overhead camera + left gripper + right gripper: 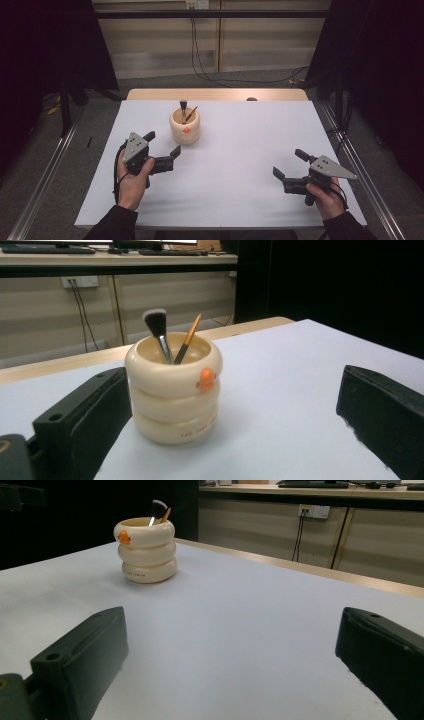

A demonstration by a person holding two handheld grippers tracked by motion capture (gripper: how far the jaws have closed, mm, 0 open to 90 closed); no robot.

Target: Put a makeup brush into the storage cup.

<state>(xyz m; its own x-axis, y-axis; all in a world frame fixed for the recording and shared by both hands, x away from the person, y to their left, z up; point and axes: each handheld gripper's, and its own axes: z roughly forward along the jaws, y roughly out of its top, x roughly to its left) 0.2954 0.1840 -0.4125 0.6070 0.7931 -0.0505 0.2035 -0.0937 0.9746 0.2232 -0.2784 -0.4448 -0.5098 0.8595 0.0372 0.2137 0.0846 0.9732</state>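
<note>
White table [240,165], cream holder [185,127], brush handles hidden inside

Cup [185,128]: cream, ringed, with an orange spot at the front and faint reddish lettering on the lowest ring. Brush [158,334]: black bristles tipped white, silver stem. Second brush [188,339]: orange-gold handle. Table [240,165]: pale lavender-white top, tan wood far edge. Both grippers [162,144] [288,164]: black jaws, grey top plates.
</note>
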